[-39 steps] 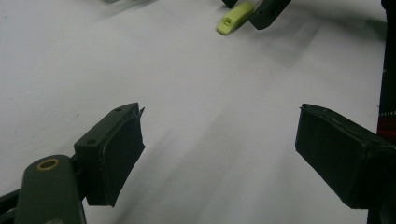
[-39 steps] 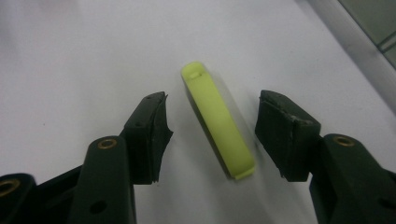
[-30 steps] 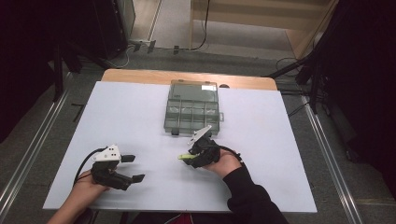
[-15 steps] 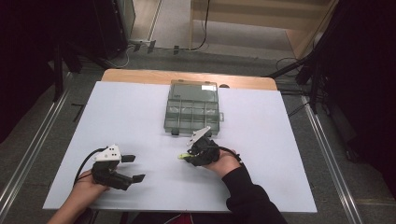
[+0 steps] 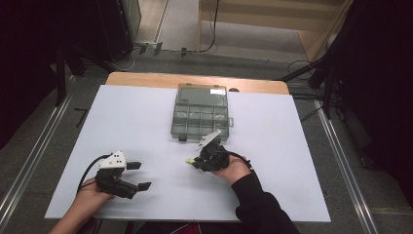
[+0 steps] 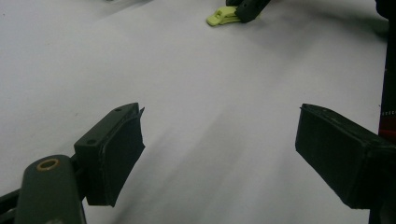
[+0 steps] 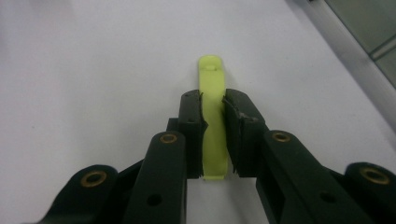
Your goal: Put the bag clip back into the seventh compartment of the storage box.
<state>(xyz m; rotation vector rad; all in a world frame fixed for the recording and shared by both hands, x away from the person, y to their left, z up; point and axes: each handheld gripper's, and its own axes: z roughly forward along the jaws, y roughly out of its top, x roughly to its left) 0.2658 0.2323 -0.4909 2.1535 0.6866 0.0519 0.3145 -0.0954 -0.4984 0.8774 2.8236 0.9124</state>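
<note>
A small yellow-green plastic clip (image 7: 213,121) is pinched between the two black jaws of my right gripper (image 7: 214,109), its rounded end sticking out past the fingertips just above the white table. From above, the right gripper (image 5: 197,161) sits near the table's middle, with the clip (image 5: 188,160) at its tip. The clip (image 6: 223,17) also appears far off in the left gripper view. My left gripper (image 5: 138,175) rests at the front left, jaws wide apart with nothing between them, and its pads (image 6: 122,154) hover over bare table.
A grey clear-lidded compartment box (image 5: 200,113) lies shut at the back middle of the white table (image 5: 272,146), just beyond the right gripper. A wooden strip (image 5: 146,80) edges the far side. Metal rails run along both sides on the floor.
</note>
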